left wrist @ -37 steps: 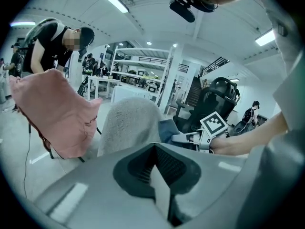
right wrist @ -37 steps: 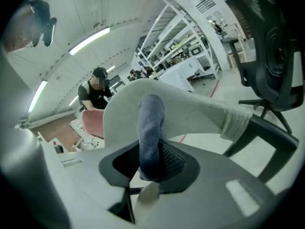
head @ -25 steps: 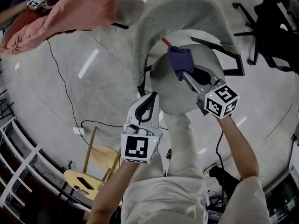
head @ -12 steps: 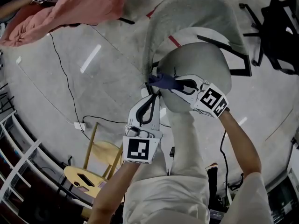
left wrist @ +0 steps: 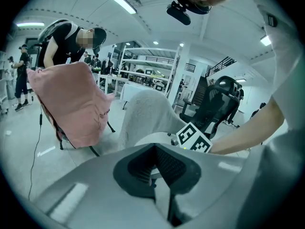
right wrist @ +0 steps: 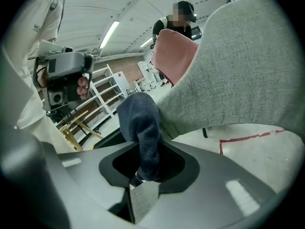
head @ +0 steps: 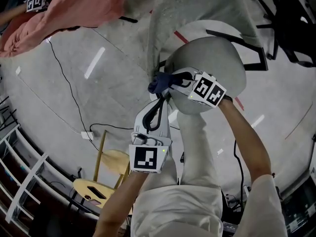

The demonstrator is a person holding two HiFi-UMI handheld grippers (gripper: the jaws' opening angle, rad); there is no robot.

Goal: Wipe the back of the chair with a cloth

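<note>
The grey fabric chair stands in front of me, its curved back at the top of the head view. My right gripper is shut on a dark blue cloth, which lies against the left edge of the chair back, near the seat. In the right gripper view the cloth hangs out of the jaws beside the grey back. My left gripper hovers just below the cloth, shut and empty. From the left gripper view, the chair lies ahead.
Another chair draped in pink cloth stands at the far left, with a person beside it. A black office chair is at the far right. A wooden stool, floor cables and a white rack lie to my left.
My right gripper has swung left with the cloth, from above the seat to the left edge of the chair back. The left gripper has barely moved.
</note>
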